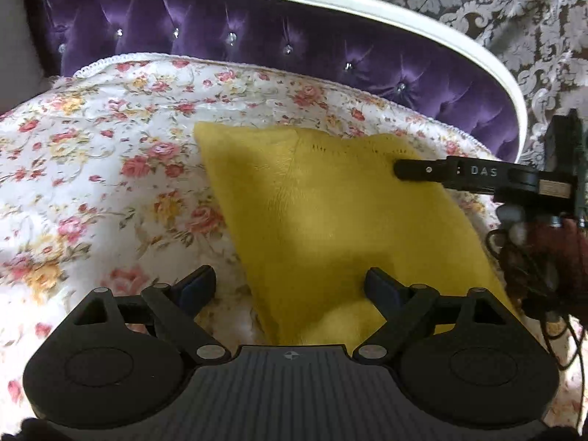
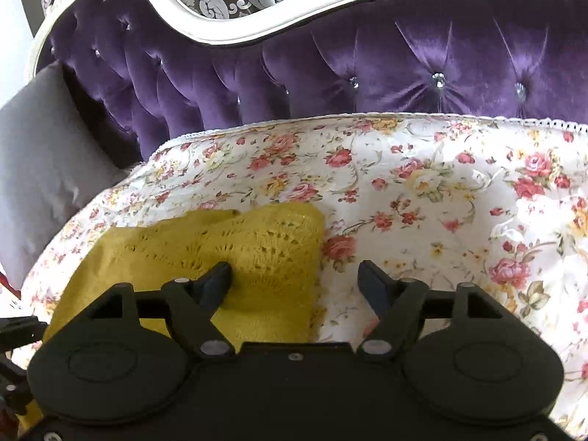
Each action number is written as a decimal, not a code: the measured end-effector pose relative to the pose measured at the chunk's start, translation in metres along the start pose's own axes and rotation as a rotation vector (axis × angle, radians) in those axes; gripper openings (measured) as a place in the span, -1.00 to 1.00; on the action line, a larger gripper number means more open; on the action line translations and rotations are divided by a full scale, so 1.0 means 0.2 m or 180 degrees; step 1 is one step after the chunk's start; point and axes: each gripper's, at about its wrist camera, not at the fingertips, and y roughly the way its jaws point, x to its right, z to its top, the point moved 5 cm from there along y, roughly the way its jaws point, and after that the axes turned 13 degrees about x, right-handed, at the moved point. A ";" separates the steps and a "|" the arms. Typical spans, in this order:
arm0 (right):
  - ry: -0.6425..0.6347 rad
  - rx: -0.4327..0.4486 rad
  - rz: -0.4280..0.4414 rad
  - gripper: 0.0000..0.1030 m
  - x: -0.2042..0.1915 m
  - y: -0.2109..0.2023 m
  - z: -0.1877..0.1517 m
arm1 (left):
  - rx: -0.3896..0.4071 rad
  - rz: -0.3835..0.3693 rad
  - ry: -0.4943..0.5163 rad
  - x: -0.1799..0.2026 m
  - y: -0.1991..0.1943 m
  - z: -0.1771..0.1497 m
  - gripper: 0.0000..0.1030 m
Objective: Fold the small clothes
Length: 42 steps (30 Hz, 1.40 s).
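A yellow knitted garment [image 1: 330, 217] lies folded on the floral bedspread [image 1: 92, 154]. My left gripper [image 1: 290, 286] is open and empty, low over the garment's near left edge, its right finger over the knit. My right gripper [image 2: 294, 281] is open and empty at the garment's [image 2: 257, 253] right edge, with its left finger on the lacy knit and its right finger over the bedspread [image 2: 441, 191]. The right gripper also shows in the left wrist view [image 1: 400, 169], reaching in from the right over the garment's far corner.
A purple tufted headboard [image 1: 257, 44] with a white frame [image 1: 404, 14] rises behind the bed. A grey pillow [image 2: 40, 169] leans at the left in the right wrist view. Damask wallpaper [image 1: 514, 18] is behind. Dark cables [image 1: 533, 275] hang at the right.
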 end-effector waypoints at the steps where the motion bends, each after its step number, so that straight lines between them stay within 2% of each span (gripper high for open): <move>1: 0.0015 0.0001 0.0021 0.50 0.00 -0.01 0.00 | -0.0016 -0.0001 -0.0029 0.00 -0.03 -0.01 0.73; 4: 0.0093 0.0005 0.0093 0.51 0.00 -0.03 0.00 | -0.0070 -0.0133 -0.0247 0.00 -0.11 -0.04 0.88; 13: 0.0309 -0.0023 0.0439 0.51 0.00 -0.07 -0.03 | -0.0267 -0.0517 -0.0894 0.07 -0.22 -0.13 0.88; 16: 0.0410 -0.0022 0.0620 0.51 0.00 -0.07 -0.04 | -0.0318 -0.0667 -0.1003 0.13 -0.19 -0.16 0.90; 22: 0.0609 0.0021 0.0906 0.55 0.01 -0.02 -0.03 | -0.0244 -0.0875 -0.1247 0.19 -0.07 -0.13 0.95; 27: 0.0847 0.0062 0.1083 0.55 0.03 0.04 -0.01 | -0.0133 -0.0990 -0.1380 0.19 0.03 -0.09 0.95; 30: 0.0837 0.0046 0.1125 0.55 0.01 0.07 -0.01 | -0.0126 -0.0979 -0.1312 0.22 0.06 -0.07 0.95; 32: 0.0791 0.0014 0.1112 0.44 -0.01 0.09 0.00 | -0.0147 -0.0919 -0.1213 0.24 0.06 -0.06 0.91; 33: 0.0740 -0.0006 0.1039 0.16 -0.01 0.09 0.00 | -0.0162 -0.0857 -0.1153 0.25 0.05 -0.06 0.79; 34: 0.0683 -0.0026 0.0960 -0.05 -0.01 0.09 -0.01 | -0.0180 -0.0758 -0.1072 0.25 0.05 -0.06 0.56; 35: 0.0637 -0.0048 0.0919 -0.06 -0.01 0.09 -0.01 | -0.0184 -0.0676 -0.1003 0.26 0.04 -0.05 0.39; 37: 0.0592 -0.0019 0.0872 -0.13 -0.02 0.07 -0.02 | -0.0209 -0.0465 -0.0844 0.24 0.03 -0.06 -0.64; 42: 0.0530 0.0035 0.0722 -0.16 -0.05 -0.01 -0.01 | -0.0210 -0.0552 -0.1034 0.19 -0.05 -0.09 -0.72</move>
